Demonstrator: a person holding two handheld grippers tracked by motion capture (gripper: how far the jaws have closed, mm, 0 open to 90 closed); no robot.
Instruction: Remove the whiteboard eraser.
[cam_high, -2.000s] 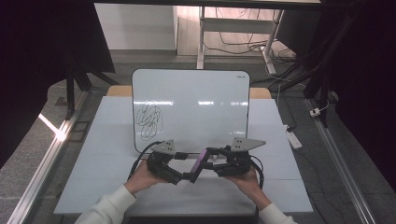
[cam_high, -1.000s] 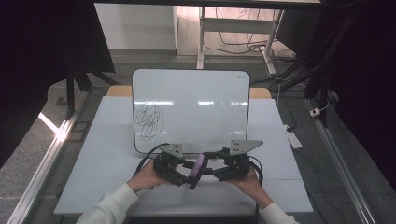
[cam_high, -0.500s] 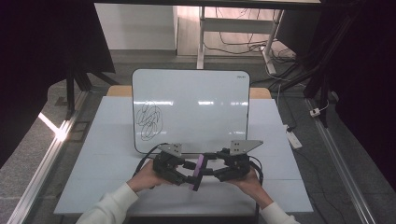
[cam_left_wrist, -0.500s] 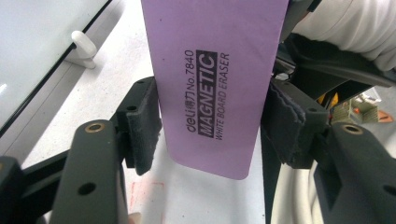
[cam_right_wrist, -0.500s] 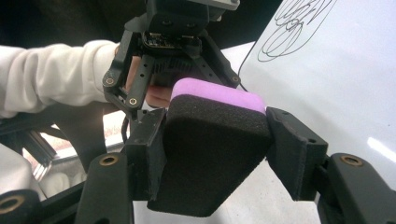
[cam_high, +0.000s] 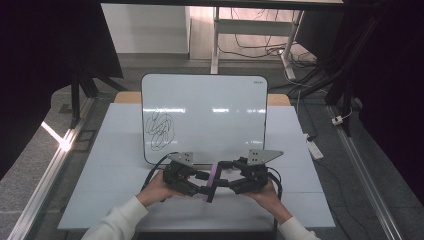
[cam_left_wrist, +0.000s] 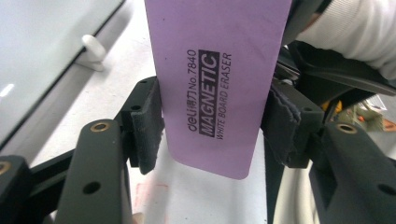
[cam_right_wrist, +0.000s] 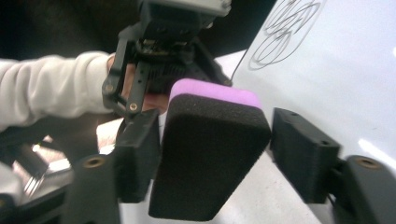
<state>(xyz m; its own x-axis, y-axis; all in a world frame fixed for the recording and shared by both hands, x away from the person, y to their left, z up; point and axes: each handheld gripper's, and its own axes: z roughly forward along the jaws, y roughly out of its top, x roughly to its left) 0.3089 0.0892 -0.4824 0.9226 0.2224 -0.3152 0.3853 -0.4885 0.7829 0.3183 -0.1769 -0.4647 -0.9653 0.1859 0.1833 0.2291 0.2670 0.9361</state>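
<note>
From the high view, you hold both grippers close together near the front edge of the white table (cam_high: 100, 165), about midway along it. Your left gripper (cam_high: 200, 181) and your right gripper (cam_high: 226, 182) point at each other, and the purple eraser (cam_high: 212, 181) sits between them on edge, just in front of the whiteboard (cam_high: 210, 115). That whiteboard stands propped toward the back edge, with a black scribble (cam_high: 157, 129) in its lower left part.

In the left gripper view, the eraser (cam_left_wrist: 217, 79) shows you its purple printed back, and it fills the gap between the two black jaws. The left gripper (cam_left_wrist: 212, 126) has just been closing on it: both pads (cam_left_wrist: 147, 126) lie against the eraser's long edges, so you are pinching it across its width. Your other sleeve (cam_left_wrist: 345, 28) shows at the top right.

In the right gripper view, you face the eraser's black felt side (cam_right_wrist: 210, 158), with the purple back showing along its top. The right gripper (cam_right_wrist: 219, 154) has just been opening: one pad is still at the eraser's side, while the other pad (cam_right_wrist: 303, 154) stands clear of it with a gap showing. Beyond it you see your left gripper (cam_right_wrist: 140, 107) gripping the eraser, and the scribble (cam_right_wrist: 275, 32) on the whiteboard at the top right.
</note>
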